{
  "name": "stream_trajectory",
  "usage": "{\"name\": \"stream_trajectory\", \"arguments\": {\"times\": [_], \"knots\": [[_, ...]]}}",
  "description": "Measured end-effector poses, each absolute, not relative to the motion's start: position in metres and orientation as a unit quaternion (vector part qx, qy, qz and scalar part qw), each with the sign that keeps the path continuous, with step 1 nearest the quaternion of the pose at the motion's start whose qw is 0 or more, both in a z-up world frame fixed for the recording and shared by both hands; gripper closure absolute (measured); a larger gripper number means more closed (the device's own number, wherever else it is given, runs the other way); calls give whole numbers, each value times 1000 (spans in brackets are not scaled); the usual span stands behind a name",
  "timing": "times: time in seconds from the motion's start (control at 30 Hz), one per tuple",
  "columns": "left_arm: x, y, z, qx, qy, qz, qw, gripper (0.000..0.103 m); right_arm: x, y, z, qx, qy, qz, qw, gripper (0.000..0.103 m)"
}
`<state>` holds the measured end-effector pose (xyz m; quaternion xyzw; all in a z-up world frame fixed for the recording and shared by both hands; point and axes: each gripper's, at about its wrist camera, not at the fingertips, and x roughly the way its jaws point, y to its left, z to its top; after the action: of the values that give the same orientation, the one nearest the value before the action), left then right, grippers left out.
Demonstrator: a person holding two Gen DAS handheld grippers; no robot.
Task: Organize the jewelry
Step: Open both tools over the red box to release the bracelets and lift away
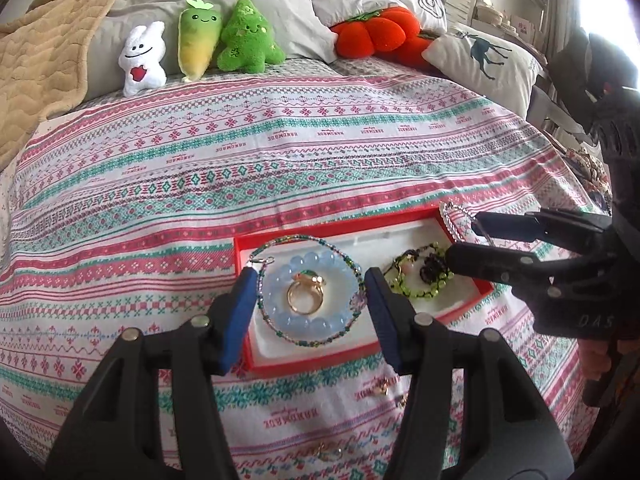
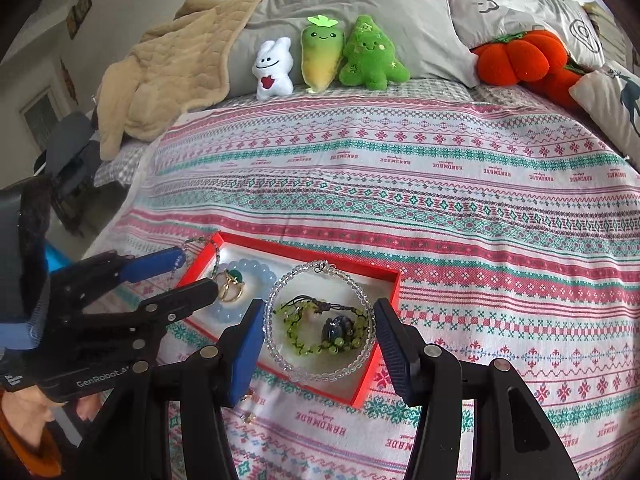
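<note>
A red tray with a white liner lies on the patterned bedspread; it also shows in the right wrist view. On its left lie a pale blue bead bracelet, a gold ring with a green stone and a thin multicolour bead bracelet. My left gripper is open, hovering over these. On the tray's right lie a green knotted bracelet and a dark blue charm. A clear bead bracelet spans my open right gripper, stretched between the fingers over the tray.
Small gold earrings lie on the bedspread in front of the tray, with another gold piece nearer me. Plush toys, an orange pumpkin cushion and pillows line the far end. A beige blanket lies far left.
</note>
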<state>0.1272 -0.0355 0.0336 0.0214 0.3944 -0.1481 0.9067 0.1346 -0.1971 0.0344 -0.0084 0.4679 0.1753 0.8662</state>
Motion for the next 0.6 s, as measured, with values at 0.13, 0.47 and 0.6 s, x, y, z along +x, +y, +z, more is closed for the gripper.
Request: {"name": "stream_trajectory", "arguments": {"times": [0.13,0.47,0.6], "knots": [[137,-41,25,20,400,-143,905,46,138,-198,32,-5,469,176,866,47],[138,-45,20,40,410,-137,901,39,144,-196,26,-13,475,183,861,47],[135,-46,24,46,408,-142,901,30,145,-197,24,-12,476,181,860,46]]}}
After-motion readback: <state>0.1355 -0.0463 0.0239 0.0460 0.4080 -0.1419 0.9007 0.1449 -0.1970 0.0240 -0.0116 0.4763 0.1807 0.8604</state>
